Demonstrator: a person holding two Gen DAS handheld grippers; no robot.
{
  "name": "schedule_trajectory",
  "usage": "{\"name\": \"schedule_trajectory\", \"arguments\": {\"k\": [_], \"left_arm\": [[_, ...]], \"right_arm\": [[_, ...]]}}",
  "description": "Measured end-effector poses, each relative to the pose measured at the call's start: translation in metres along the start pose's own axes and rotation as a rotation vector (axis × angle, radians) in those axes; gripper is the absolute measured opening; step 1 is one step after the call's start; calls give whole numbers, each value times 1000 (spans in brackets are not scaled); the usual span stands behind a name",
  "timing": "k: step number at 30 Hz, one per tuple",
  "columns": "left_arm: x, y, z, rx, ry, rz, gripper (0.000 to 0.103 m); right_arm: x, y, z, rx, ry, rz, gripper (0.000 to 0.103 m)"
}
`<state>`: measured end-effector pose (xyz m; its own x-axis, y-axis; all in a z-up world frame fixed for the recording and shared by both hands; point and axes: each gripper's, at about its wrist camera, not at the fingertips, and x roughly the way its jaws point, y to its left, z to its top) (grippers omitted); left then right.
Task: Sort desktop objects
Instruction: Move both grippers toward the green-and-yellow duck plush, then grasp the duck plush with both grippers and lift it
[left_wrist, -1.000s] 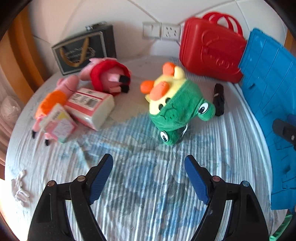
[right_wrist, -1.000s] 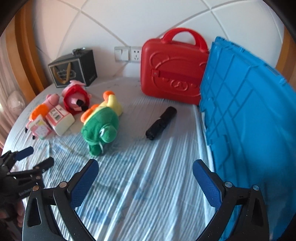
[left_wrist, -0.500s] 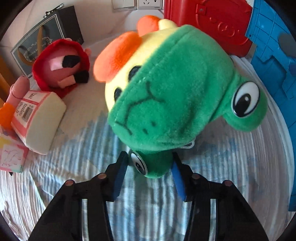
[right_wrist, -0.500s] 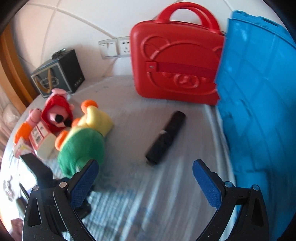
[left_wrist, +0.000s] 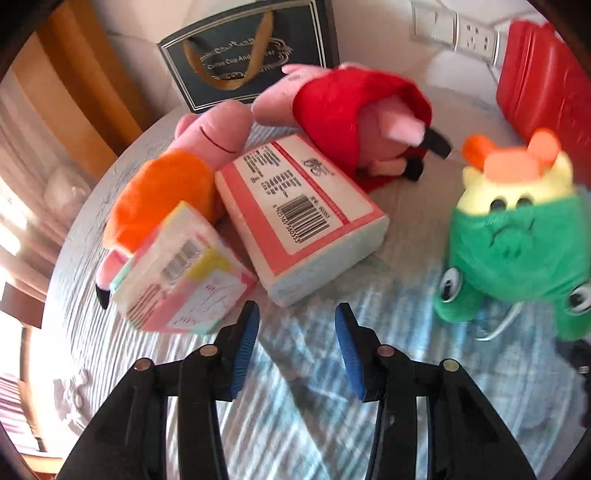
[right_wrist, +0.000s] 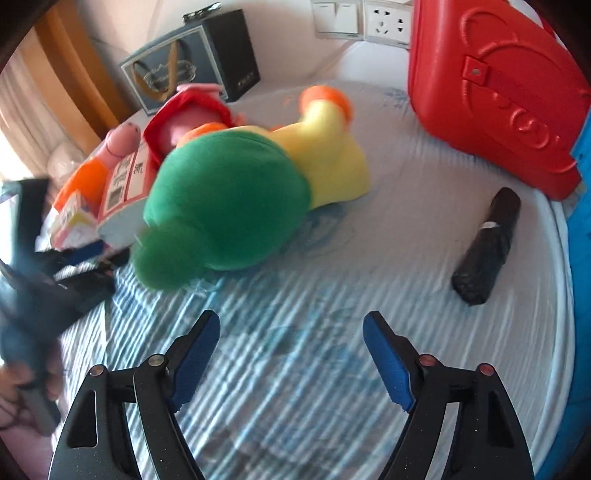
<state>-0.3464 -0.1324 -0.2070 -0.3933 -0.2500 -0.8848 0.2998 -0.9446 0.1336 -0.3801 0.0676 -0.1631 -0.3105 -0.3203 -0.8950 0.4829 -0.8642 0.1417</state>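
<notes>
My left gripper (left_wrist: 295, 310) is shut with nothing between its blue pads. It hangs just in front of a white-and-red tissue pack (left_wrist: 303, 214) and a small pink box (left_wrist: 184, 273). The green and yellow frog plush (left_wrist: 517, 251) lies off to its right. In the right wrist view the same plush (right_wrist: 229, 206) lies just beyond my right gripper (right_wrist: 291, 321), whose jaws are closing with only striped cloth between them. A black roll (right_wrist: 487, 243) lies to the right. The left gripper (right_wrist: 85, 254) shows blurred at the left edge.
A pink plush in orange (left_wrist: 166, 195) and a pink plush in red (left_wrist: 362, 110) lie behind the packs. A dark gift bag (left_wrist: 251, 51) stands at the back wall. A red case (right_wrist: 498, 92) and a blue crate (right_wrist: 580, 184) close off the right side.
The left gripper had its jaws around the frog plush's foot; now it has swung left to the packs with empty jaws. The right gripper has dropped toward the plush and its jaws have narrowed.
</notes>
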Motion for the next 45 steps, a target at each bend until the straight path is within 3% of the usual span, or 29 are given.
{"name": "schedule_trajectory", "arguments": {"k": [2, 6, 10, 12, 15, 16, 21, 25, 27, 30, 34, 37, 45], "left_arm": [[-17, -3, -1, -43, 14, -87, 44], [-52, -34, 5, -99, 32, -300, 58], [-71, -67, 15, -90, 7, -379, 65], [-64, -94, 24, -44, 5, -376, 65], [-47, -116, 25, 38, 4, -255, 53], [-45, -119, 22, 55, 20, -263, 53], [-18, -93, 1, 78, 93, -248, 53], [-5, -62, -3, 75, 89, -146, 53], [-6, -50, -2, 85, 80, -143, 53], [-20, -45, -8, 147, 60, -169, 53], [-63, -41, -21, 216, -13, -197, 56], [-80, -47, -20, 212, -62, -221, 77], [-43, -90, -8, 262, 1, -227, 78]], "right_arm": [[-6, -3, -3, 12, -8, -14, 81], [-34, -24, -8, 62, -59, -77, 82], [-65, -51, -8, 102, -111, -137, 88], [-76, -62, -8, 114, -133, -143, 89], [-87, -73, -3, 118, -159, -149, 89], [-87, -74, 0, 114, -161, -148, 89], [-80, -69, 22, 90, -179, -91, 88], [-58, -57, 44, 95, -167, -17, 88], [-39, -48, 46, 68, -122, -4, 85], [-11, -38, 37, 53, -21, 28, 66], [-2, -33, 12, 74, 16, 79, 66], [-3, -36, 1, 91, 29, 89, 67], [-14, -32, -1, 86, 20, 75, 68]]}}
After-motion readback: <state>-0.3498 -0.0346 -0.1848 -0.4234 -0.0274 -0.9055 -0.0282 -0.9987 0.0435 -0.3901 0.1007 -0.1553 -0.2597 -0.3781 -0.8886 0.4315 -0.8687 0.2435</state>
